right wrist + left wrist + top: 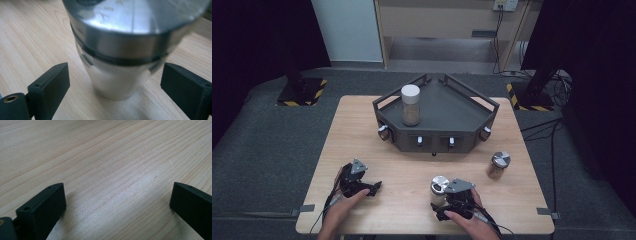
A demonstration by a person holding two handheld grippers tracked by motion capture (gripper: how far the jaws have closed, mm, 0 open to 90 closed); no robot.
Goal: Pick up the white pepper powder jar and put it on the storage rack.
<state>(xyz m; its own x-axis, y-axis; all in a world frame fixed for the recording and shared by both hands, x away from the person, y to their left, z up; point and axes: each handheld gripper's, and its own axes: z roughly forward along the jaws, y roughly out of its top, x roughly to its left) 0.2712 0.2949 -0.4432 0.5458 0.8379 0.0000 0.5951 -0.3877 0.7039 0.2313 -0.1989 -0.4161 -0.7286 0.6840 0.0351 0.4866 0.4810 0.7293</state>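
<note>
I see my right gripper (443,209) at about 5 o'clock on the table (362,130), with the metal-lidded jar (439,190) just ahead of it. In the right gripper view the jar (120,62) stands upright between the two black jaws, a gap of bare wood showing on each side of its body, so the pads are not pressing it: jaws apart, nothing gripped. The jar's lid is cut off by the top edge of that view, and its contents are too blurred to name.

My left gripper (373,187) lies at about 7 o'clock, well apart from the jar. In the left gripper view its jaws stand wide over bare wood grain with nothing between them; the right-hand jaw is cut off by the frame edge.

A second jar (498,165) with a metal lid stands at about 3 o'clock, its brownish fill hard to identify. A dark tray (462,112) sits at 12 o'clock, and a white-capped jar (410,104) stands upright on its left part. Small knobs on the tray's front wall are too small to make out. My forearms are cut off at the bottom of the high view.
</note>
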